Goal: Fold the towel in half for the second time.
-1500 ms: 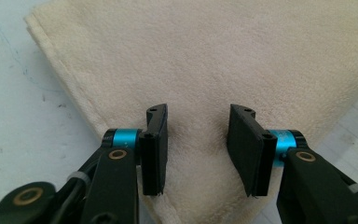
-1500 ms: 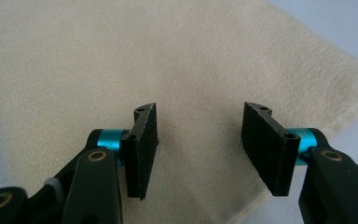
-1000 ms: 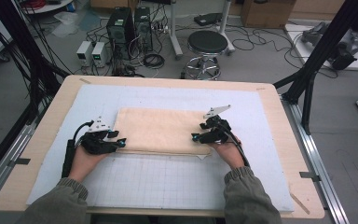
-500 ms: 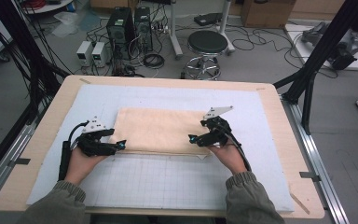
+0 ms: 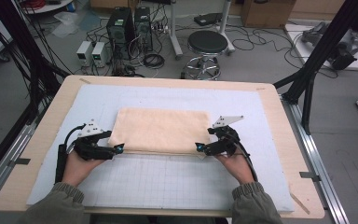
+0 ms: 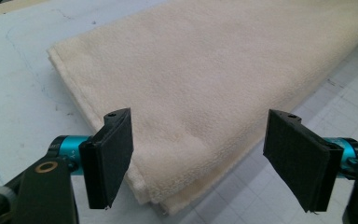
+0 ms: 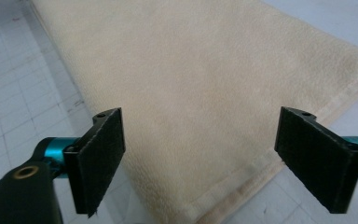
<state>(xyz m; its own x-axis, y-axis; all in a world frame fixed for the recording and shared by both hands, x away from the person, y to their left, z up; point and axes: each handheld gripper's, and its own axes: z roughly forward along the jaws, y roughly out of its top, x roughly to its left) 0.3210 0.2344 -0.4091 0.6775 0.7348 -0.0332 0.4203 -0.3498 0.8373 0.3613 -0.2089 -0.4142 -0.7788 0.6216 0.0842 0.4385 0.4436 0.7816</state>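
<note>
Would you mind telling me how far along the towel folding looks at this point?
Done: the cream towel lies folded in layers, flat on the gridded mat. In hand: nothing; the left gripper and right gripper sit at its near corners, their jaws having just been opening, pads clear of the cloth. Left: perhaps another fold, though that is only a guess.

The right gripper (image 7: 200, 161), fingers (image 7: 100, 158) just spread apart, frames the folded towel's (image 7: 191, 84) corner.

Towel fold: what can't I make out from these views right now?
- Towel layer count: the stacked edges at its near corner run off the bottom of the left gripper view.
- Towel underside: hidden against the mat.
- Left gripper and right gripper pad clearance from the cloth: too small in the high view.
</note>
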